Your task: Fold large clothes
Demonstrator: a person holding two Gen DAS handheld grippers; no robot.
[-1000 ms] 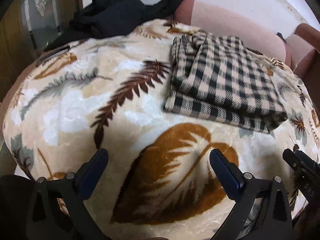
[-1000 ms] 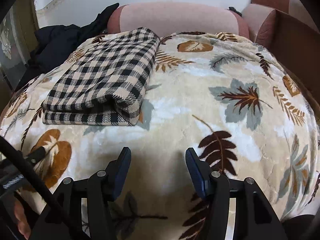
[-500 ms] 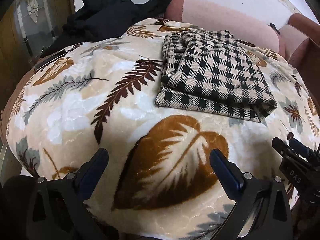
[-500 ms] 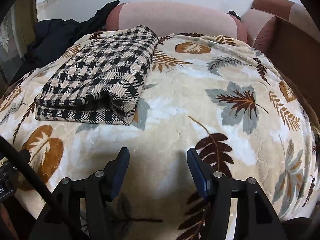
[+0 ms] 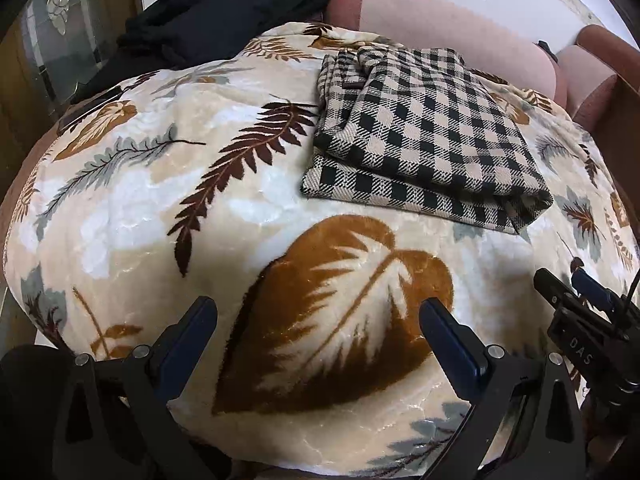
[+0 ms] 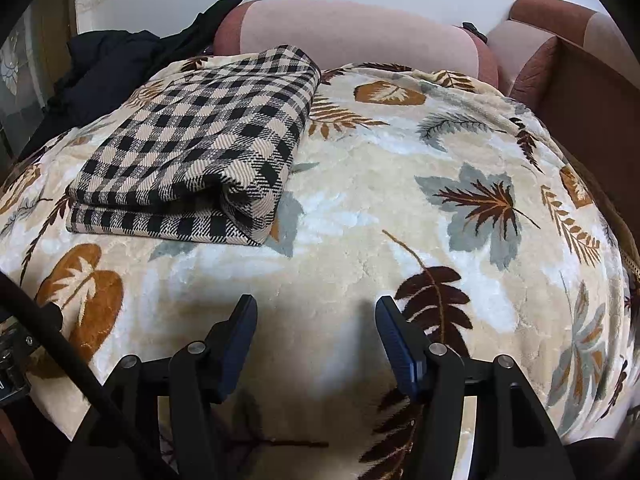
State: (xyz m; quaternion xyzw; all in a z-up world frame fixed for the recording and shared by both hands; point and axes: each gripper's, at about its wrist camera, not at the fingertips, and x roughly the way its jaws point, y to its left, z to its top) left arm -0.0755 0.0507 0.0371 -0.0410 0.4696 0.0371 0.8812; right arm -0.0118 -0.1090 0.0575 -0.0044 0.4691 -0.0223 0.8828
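Half-hidden black clothes [image 5: 224,12] behind blanket [image 5: 160,184]

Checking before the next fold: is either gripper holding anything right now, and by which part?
Nothing is held. The left gripper and right gripper are both open above the blanket, apart from the folded checked cloth.

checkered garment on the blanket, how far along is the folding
Done: the checkered garment lies folded into a neat layered rectangle on the leaf-print blanket. In hand: nothing; the left gripper and right gripper are both open and empty over the blanket, short of the garment. Left: possibly the dark clothes heaped unfolded at the far edge.
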